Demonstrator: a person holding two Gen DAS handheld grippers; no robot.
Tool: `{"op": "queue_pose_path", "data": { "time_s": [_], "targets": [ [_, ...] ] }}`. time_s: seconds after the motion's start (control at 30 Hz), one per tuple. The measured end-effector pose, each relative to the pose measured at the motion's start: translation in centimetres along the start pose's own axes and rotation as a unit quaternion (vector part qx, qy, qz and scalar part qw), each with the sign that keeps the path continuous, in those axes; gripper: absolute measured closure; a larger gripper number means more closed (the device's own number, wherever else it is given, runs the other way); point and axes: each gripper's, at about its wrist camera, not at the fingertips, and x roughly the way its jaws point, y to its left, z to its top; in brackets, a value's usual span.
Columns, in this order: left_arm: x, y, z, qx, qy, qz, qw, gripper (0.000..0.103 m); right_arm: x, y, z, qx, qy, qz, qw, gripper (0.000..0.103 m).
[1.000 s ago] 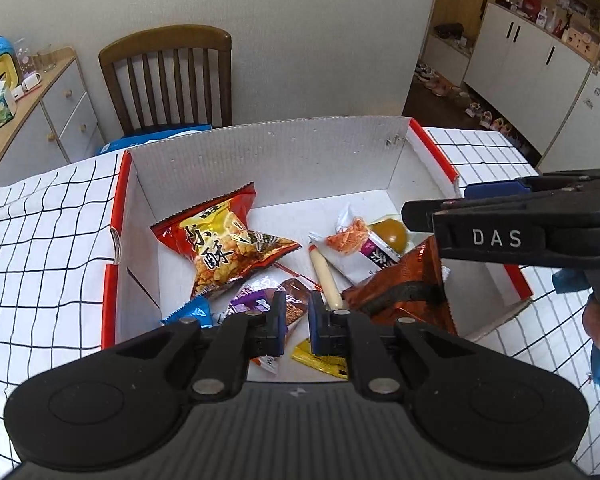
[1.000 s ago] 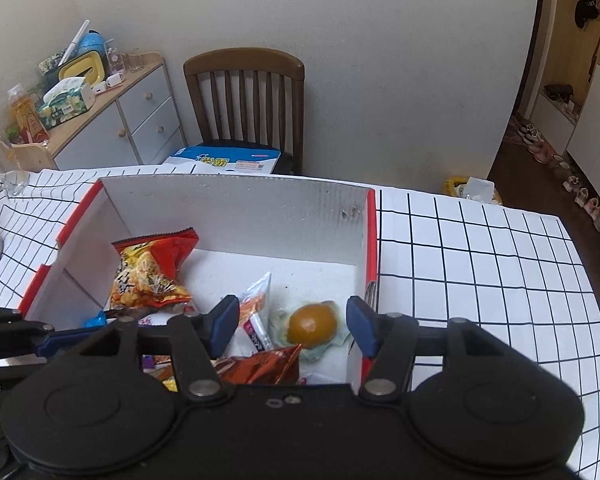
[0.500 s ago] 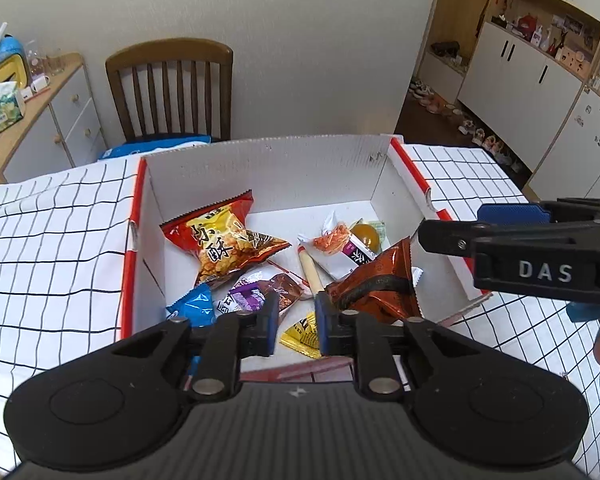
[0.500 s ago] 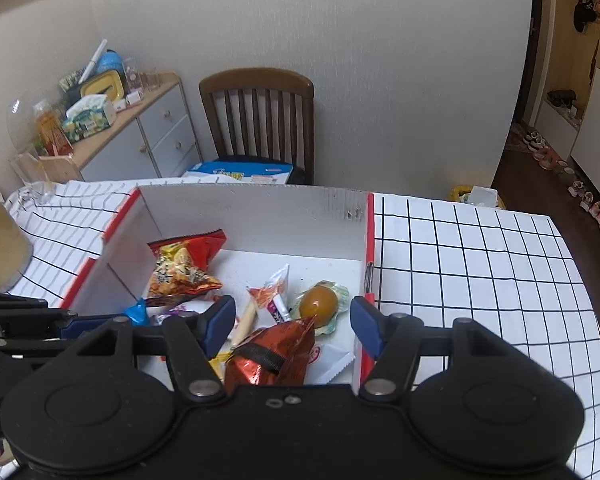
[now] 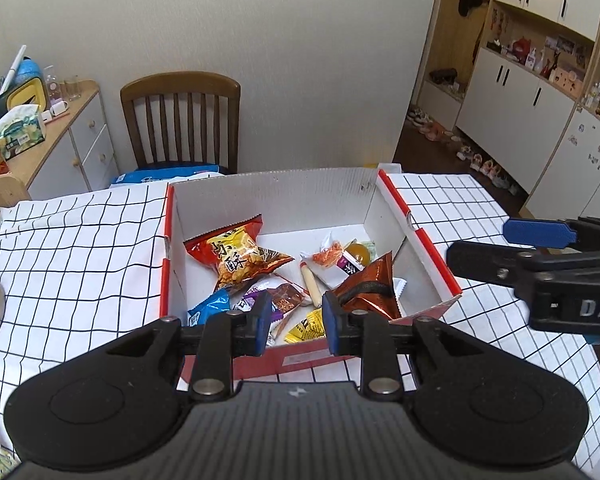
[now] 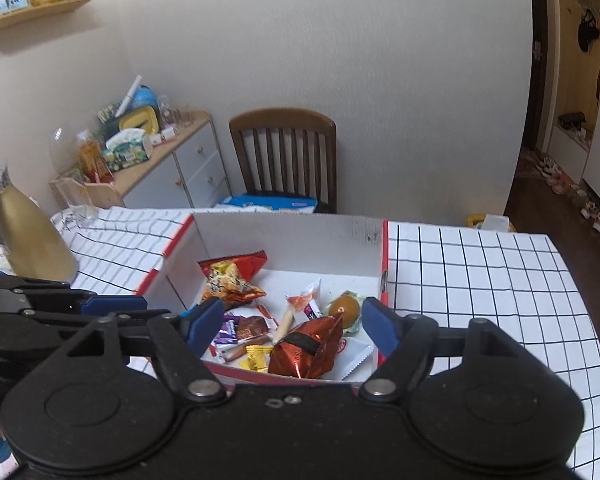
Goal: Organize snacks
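A white cardboard box with red edges (image 5: 396, 204) (image 6: 384, 256) sits on the checked tablecloth and holds several snacks: a red-yellow chip bag (image 5: 236, 256) (image 6: 230, 280), a copper-red foil bag (image 5: 366, 288) (image 6: 308, 346), a sausage stick (image 5: 311, 284), a round orange snack (image 5: 358, 251) (image 6: 343, 305), purple, blue and yellow packets. My left gripper (image 5: 294, 320) is open and empty above the box's near edge. My right gripper (image 6: 292, 326) is wide open and empty above the box; it also shows at the right of the left wrist view (image 5: 540, 256).
A wooden chair (image 5: 180, 116) stands behind the table with a blue package (image 6: 268, 202) on its seat. A sideboard with clutter (image 6: 148, 148) is at the left. A gold jug (image 6: 24, 232) stands on the table's left. White cabinets (image 5: 540, 92) line the right wall.
Both grippers have pulled back and up from the box, so the box looks smaller. The left gripper has opened wider. The snacks have stayed in place.
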Motion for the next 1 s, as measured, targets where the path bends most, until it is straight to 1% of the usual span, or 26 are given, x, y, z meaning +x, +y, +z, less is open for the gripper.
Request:
{"op": "queue_pose_path", "data": {
  "time_s": [0.1,0.17,0.2,0.23,0.3,0.5,0.6,0.67,0.7,0.87,0.97,1.0],
  "targets": [
    [-0.9,0.2,-0.4,-0.003,-0.006,0.004,1.0000,0.076,-1.4,-0.1,-0.2,0.005,-0.013,0.008,1.000,0.021],
    [-1.5,0.3,-0.6,-0.005,-0.011,0.007,0.9999,0.060,-2.3,0.0,-0.4,0.004,-0.024,0.009,1.000,0.019],
    [-1.8,0.4,-0.7,-0.006,-0.015,0.010,0.9998,0.040,-2.7,0.1,-0.5,0.001,-0.029,0.009,1.000,0.017],
    [-2.2,0.4,-0.9,-0.007,-0.024,0.014,0.9996,0.029,-3.1,0.2,-0.7,-0.002,-0.034,0.009,0.999,0.017],
    [-3.1,0.4,-1.2,-0.003,-0.040,0.021,0.9990,0.028,-3.9,0.4,-1.1,-0.007,-0.044,0.008,0.999,0.012],
    [-4.7,0.3,-2.0,0.003,-0.054,0.024,0.9983,0.028,-5.7,0.8,-2.1,-0.010,-0.067,0.021,0.997,0.000],
    [-5.6,0.0,-2.5,0.009,-0.065,0.027,0.9975,0.027,-6.4,1.0,-2.6,-0.012,-0.075,0.025,0.997,0.000],
    [-6.1,-0.1,-2.8,0.011,-0.070,0.028,0.9971,0.024,-7.0,1.1,-3.0,-0.014,-0.080,0.025,0.996,0.000],
    [-6.4,-0.1,-3.1,0.011,-0.072,0.028,0.9969,0.019,-7.2,1.2,-3.2,-0.015,-0.082,0.024,0.996,0.000],
    [-7.4,-0.4,-4.1,0.017,-0.085,0.024,0.9960,0.016,-8.7,1.7,-4.2,-0.031,-0.102,0.012,0.994,0.000],
    [-7.8,-0.6,-4.7,0.011,-0.086,0.020,0.9960,0.014,-9.4,1.7,-4.7,-0.026,-0.108,0.011,0.994,0.000],
    [-7.9,-0.6,-4.9,0.010,-0.085,0.018,0.9962,0.010,-9.6,1.6,-4.8,-0.023,-0.110,0.010,0.994,0.000]
  ]
}}
